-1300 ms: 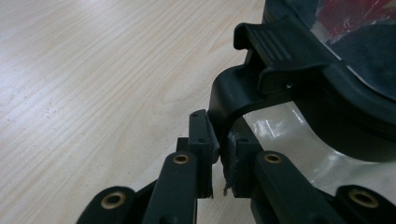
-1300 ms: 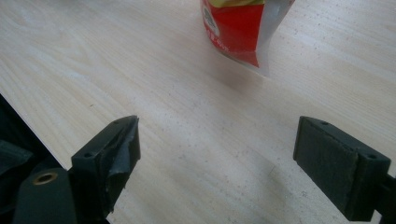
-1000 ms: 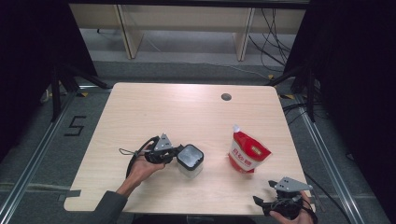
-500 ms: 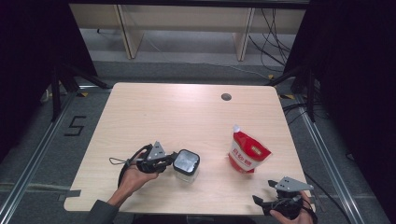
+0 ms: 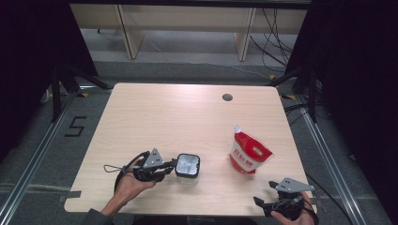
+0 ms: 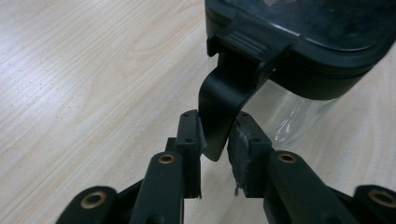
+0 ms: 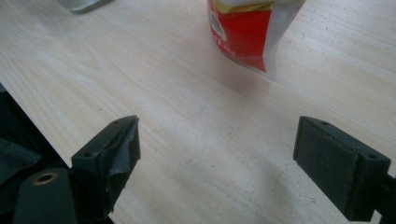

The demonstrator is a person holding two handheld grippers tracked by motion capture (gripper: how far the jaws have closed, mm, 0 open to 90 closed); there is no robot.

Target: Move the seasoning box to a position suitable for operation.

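Note:
A clear square container (image 5: 187, 165) with a black lid (image 6: 303, 42) stands near the table's front, left of the middle. Its black latch flap (image 6: 224, 93) hangs down between the pads of my left gripper (image 5: 172, 165) (image 6: 217, 135). Those jaws have just been opening and sit loosely around the flap. A red and white pouch (image 5: 249, 154) (image 7: 247, 32) stands upright to the right. My right gripper (image 5: 266, 193) (image 7: 217, 140) rests at the front right edge, open wide with nothing between its pads, pointing at the pouch.
The wooden table (image 5: 187, 117) has a round cable hole (image 5: 227, 97) at the back right. Its front edge runs just under my right gripper, with dark floor (image 7: 14, 126) beyond. Shelf legs (image 5: 123, 28) stand behind the table.
My left gripper has drawn back to the left and nearer the front edge, and the container has shifted slightly with it. The right gripper has stayed put.

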